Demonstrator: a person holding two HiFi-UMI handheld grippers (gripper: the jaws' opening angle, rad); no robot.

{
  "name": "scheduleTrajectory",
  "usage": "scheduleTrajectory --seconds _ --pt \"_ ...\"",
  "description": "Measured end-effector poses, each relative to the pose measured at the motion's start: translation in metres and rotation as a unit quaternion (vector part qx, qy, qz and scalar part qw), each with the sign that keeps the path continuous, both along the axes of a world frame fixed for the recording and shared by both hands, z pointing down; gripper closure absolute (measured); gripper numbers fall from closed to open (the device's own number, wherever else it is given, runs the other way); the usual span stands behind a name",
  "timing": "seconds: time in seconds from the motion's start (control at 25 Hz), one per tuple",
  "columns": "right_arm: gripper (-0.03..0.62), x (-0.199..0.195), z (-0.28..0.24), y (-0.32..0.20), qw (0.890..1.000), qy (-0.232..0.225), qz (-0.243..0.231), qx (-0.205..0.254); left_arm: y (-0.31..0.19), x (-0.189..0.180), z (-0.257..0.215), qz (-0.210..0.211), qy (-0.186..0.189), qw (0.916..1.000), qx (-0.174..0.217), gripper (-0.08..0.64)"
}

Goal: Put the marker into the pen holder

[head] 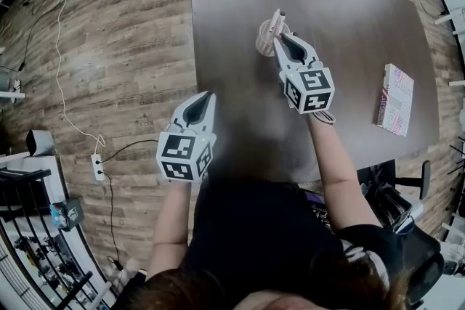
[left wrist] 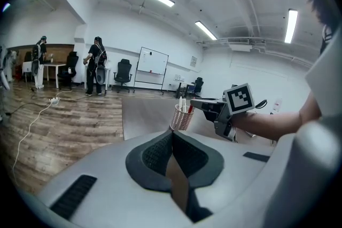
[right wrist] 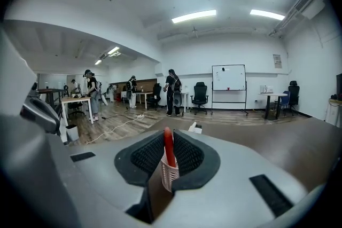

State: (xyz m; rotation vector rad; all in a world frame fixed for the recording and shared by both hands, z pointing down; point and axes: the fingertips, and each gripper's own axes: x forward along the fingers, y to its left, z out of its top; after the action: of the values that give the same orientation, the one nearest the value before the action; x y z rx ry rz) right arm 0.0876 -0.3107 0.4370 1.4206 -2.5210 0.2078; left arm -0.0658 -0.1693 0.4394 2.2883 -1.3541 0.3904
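Note:
A pinkish mesh pen holder (head: 267, 40) stands near the middle of the dark table (head: 356, 18) with white pens sticking out of it. My right gripper (head: 279, 41) hovers at its rim, shut on a red marker (right wrist: 168, 146) that stands upright between the jaws, its lower end at the holder's (right wrist: 170, 177) mouth. From the left gripper view the holder (left wrist: 182, 118) and the marker (left wrist: 191, 109) show under the right gripper (left wrist: 200, 103). My left gripper (head: 207, 96) hangs at the table's left edge, jaws together and empty.
A patterned booklet (head: 396, 99) lies at the table's right side. A power strip (head: 96, 165) and white cable lie on the wooden floor to the left. People, desks, office chairs and a whiteboard (right wrist: 228, 77) are far off in the room.

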Motion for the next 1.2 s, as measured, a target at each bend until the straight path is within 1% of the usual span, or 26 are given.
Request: scheduleTrajectory --seconds 0.24,0.4,0.56,0.96,1.2 --pt "0.523 0.005 0.009 0.004 1.0 0.013 0.01 -0.015 0.002 0.0 0.0 0.001 -0.001 1.0 0.0 0.532" --pt "0.502 0.007 0.01 0.007 0.999 0.017 0.015 -0.026 0.002 -0.001 -0.002 0.0 0.0 1.0 0.004 0.532" --pt "0.499 0.01 0.003 0.014 0.999 0.018 0.022 -0.02 0.003 0.0 -0.007 0.0 0.0 0.9999 0.011 0.532" --pt "0.506 0.018 -0.013 0.053 0.999 0.023 0.029 -0.015 0.009 -0.01 -0.017 -0.015 0.006 0.9995 0.027 0.532" --pt "0.517 0.019 -0.021 0.08 0.999 0.023 0.028 -0.017 0.016 -0.012 -0.021 -0.017 0.01 0.9992 0.035 0.532"
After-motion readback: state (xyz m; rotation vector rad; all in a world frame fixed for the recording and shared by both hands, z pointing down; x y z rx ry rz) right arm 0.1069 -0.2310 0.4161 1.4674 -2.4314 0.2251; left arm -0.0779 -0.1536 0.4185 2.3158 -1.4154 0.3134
